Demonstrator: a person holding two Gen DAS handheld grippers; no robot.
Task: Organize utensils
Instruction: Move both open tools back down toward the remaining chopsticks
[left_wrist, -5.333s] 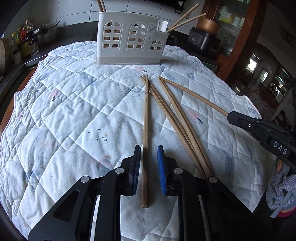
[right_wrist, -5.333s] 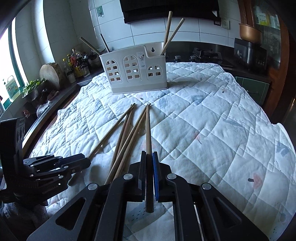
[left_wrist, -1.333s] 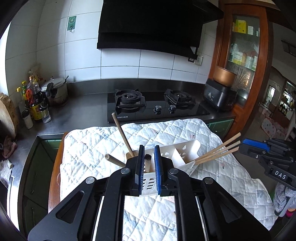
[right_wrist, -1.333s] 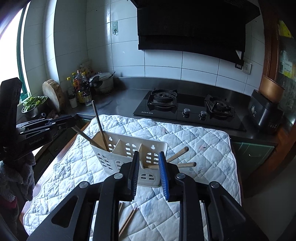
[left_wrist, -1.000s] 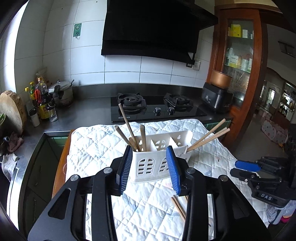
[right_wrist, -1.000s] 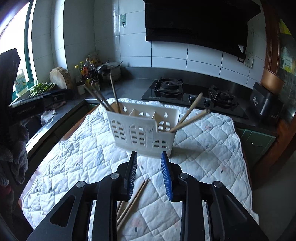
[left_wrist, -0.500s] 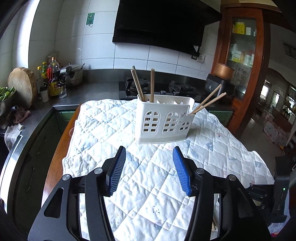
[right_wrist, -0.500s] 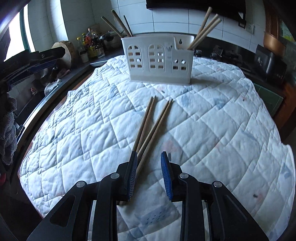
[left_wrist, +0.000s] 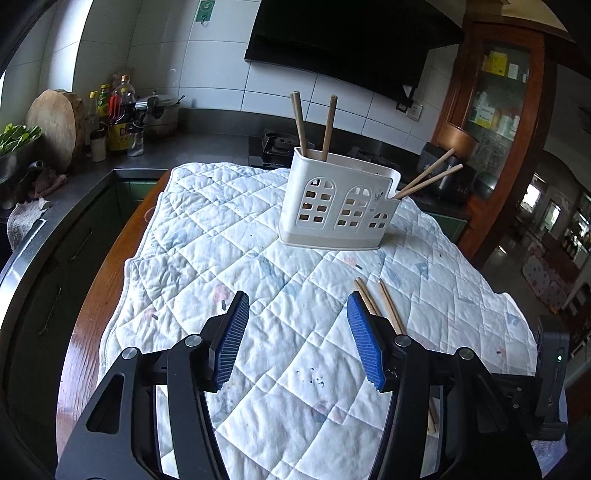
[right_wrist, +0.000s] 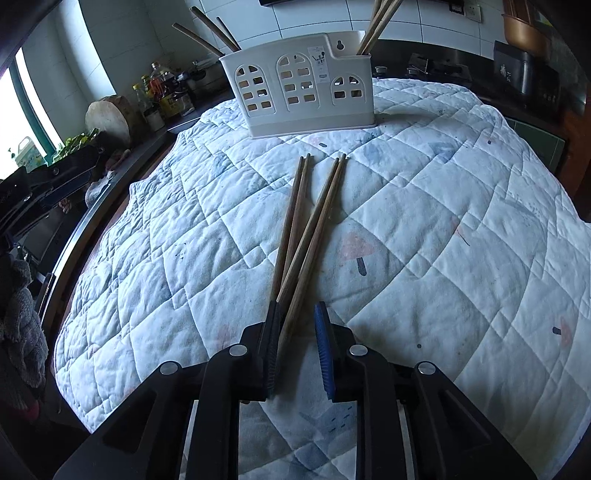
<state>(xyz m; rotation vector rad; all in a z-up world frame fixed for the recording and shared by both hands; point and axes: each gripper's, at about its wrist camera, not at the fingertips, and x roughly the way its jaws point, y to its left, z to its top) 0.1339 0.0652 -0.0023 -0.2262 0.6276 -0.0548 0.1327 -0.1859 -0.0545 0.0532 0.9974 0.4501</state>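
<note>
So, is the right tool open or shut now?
Open. The right tool shows a clear gap between its pads, and the chopsticks on the quilt lie within it, not clamped.

White utensil holder (left_wrist: 338, 206), brown wooden chopsticks (right_wrist: 306, 225), white quilt (right_wrist: 424, 229) with diamond stitching, blue-padded black jaws

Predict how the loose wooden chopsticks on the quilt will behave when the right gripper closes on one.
The chopsticks look thin, straight and rigid, so probably stiff and light. Four lie bunched and crossing near the right gripper, whose jaws are open around their ends, so neighbours may drag along. The soft quilted cloth likely damps rolling.
</note>
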